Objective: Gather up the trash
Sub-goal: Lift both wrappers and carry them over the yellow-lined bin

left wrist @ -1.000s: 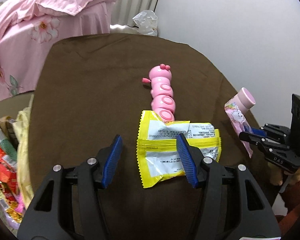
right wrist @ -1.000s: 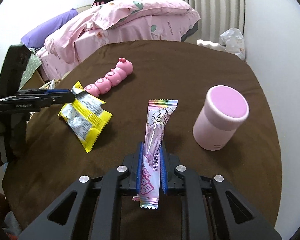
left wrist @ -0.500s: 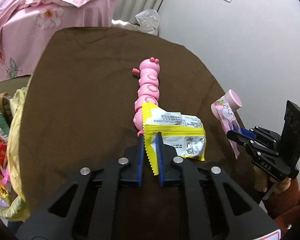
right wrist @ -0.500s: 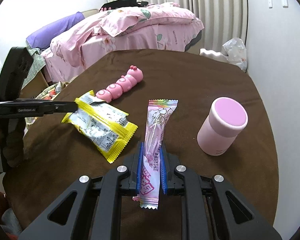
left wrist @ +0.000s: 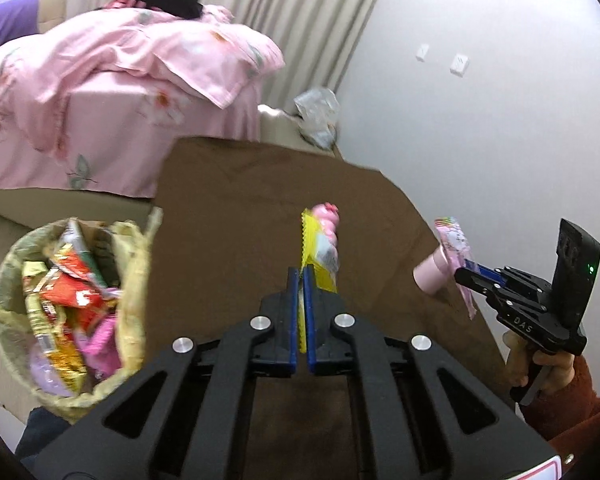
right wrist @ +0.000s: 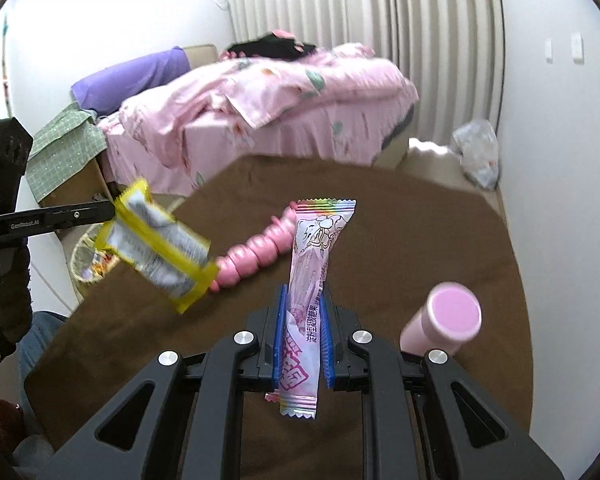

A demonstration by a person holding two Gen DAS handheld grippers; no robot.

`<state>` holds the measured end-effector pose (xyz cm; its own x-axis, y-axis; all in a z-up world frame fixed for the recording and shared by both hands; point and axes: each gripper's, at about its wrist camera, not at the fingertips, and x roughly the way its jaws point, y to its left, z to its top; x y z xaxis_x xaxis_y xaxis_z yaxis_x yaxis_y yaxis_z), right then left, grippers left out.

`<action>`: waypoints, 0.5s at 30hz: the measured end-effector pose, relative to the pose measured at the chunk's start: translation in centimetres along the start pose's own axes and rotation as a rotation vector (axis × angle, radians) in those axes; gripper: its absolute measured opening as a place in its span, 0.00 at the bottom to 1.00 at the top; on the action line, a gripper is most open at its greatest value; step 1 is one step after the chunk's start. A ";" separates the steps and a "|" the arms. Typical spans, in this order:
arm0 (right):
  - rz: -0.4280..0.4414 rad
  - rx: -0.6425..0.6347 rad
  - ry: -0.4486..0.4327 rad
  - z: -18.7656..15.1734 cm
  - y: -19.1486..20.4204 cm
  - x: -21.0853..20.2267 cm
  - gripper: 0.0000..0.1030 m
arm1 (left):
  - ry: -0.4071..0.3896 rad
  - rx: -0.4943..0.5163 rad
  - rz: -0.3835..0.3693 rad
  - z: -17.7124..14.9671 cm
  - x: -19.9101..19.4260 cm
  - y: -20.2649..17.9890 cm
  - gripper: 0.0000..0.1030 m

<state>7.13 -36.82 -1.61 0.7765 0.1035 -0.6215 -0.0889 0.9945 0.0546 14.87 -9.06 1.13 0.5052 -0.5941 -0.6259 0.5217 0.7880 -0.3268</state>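
Wrappers both held above table (right wrist: 440, 220): yellow wrapper (right wrist: 160, 240) pinched in left gripper (left wrist: 300, 276); pink wrapper (right wrist: 312, 272) clamped upright in right gripper (right wrist: 302, 336). Full bin (left wrist: 136, 280) beside table.

A pink caterpillar toy (right wrist: 256, 256) lies on the brown worktop (right wrist: 420, 240), a pink cylinder cup (right wrist: 444, 322) well apart from it. Beyond stand a bed with a pink floral quilt (right wrist: 284, 92), a purple pillow (right wrist: 128, 78) and pale curtains (left wrist: 284, 12)
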 end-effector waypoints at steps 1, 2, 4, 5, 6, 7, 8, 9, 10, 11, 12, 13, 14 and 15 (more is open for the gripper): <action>0.004 -0.015 -0.011 0.5 0.6 -0.2 0.15 | -0.013 -0.009 0.005 0.1 -0.7 0.4 0.02; 0.008 -0.030 -0.020 1.0 1.1 -0.4 0.15 | -0.026 -0.018 0.007 0.1 -1.4 0.7 0.01; 0.016 -0.060 -0.033 1.7 2.2 -0.6 0.15 | -0.040 -0.029 0.000 0.0 -2.4 1.3 0.01; 0.023 -0.071 -0.036 1.8 2.7 -0.7 0.15 | -0.042 -0.035 -0.004 -0.1 -2.7 1.5 0.01; 0.031 -0.077 -0.036 2.0 3.1 -0.6 0.15 | -0.041 -0.037 -0.009 -0.3 -2.8 1.7 0.01; 0.040 -0.082 -0.031 2.1 3.5 -0.5 0.15 | -0.038 -0.034 -0.018 -0.5 -2.8 1.7 0.02; 0.042 -0.085 -0.027 2.0 3.7 -0.4 0.15 | -0.029 -0.024 -0.033 -0.7 -2.6 1.7 0.04; 0.041 -0.086 -0.019 1.8 3.8 -0.2 0.15 | -0.022 -0.014 -0.034 -0.9 -2.5 1.7 0.13; 0.041 -0.083 -0.013 1.6 3.9 -0.2 0.15 | -0.019 0.004 -0.021 -1.2 -2.2 1.6 0.33; 0.042 -0.076 -0.002 1.3 3.8 0.0 0.15 | -0.010 0.033 -0.005 -1.5 -1.6 1.5 0.40; 0.045 -0.068 0.009 1.0 3.6 0.2 0.15 | -0.001 0.061 0.003 -1.8 -1.2 1.4 0.45; 0.046 -0.056 0.024 0.7 3.3 0.4 0.15 | 0.013 0.099 0.021 -2.0 -0.4 1.3 0.46; 0.045 -0.045 0.036 0.4 2.9 0.8 0.15 | 0.035 0.142 0.053 -2.2 0.5 1.3 0.46; 0.042 -0.036 0.045 0.2 2.7 0.9 0.15 | 0.063 0.180 0.094 -2.4 1.7 1.4 0.46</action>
<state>7.68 -34.08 -1.90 0.7431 0.1433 -0.6536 -0.1435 0.9882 0.0535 14.85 -8.60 -2.07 0.5165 -0.5032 -0.6929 0.5913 0.7948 -0.1365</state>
